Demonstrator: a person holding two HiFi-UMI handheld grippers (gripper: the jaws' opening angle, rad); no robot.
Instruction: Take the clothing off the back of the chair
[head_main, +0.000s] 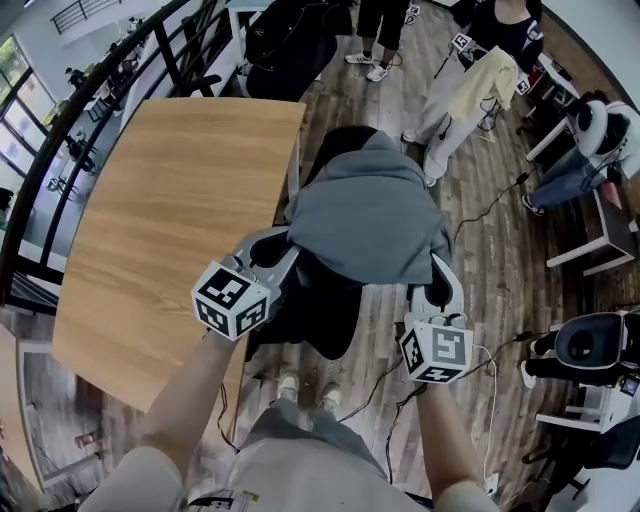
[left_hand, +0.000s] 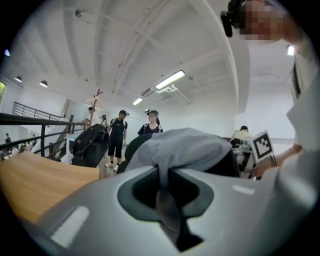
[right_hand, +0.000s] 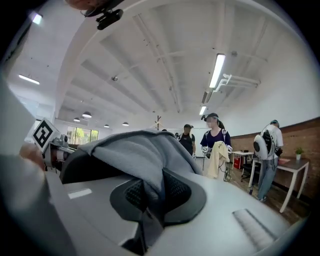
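A grey hooded top (head_main: 370, 215) is draped over the back of a black chair (head_main: 315, 315) just in front of me. My left gripper (head_main: 290, 242) is shut on the top's near left edge, and in the left gripper view a fold of the grey cloth (left_hand: 185, 147) is pinched between the jaws of that gripper (left_hand: 166, 177). My right gripper (head_main: 440, 272) is shut on the near right edge. The right gripper view shows the grey cloth (right_hand: 132, 150) running down into the closed jaws of that gripper (right_hand: 152, 195). Most of the chair's back is hidden under the top.
A wooden table (head_main: 170, 220) stands close on the chair's left, with a black railing (head_main: 70, 120) beyond it. Several people stand farther back; one holds a cream garment (head_main: 482, 85). White desks (head_main: 590, 240) and floor cables (head_main: 490, 200) lie to the right.
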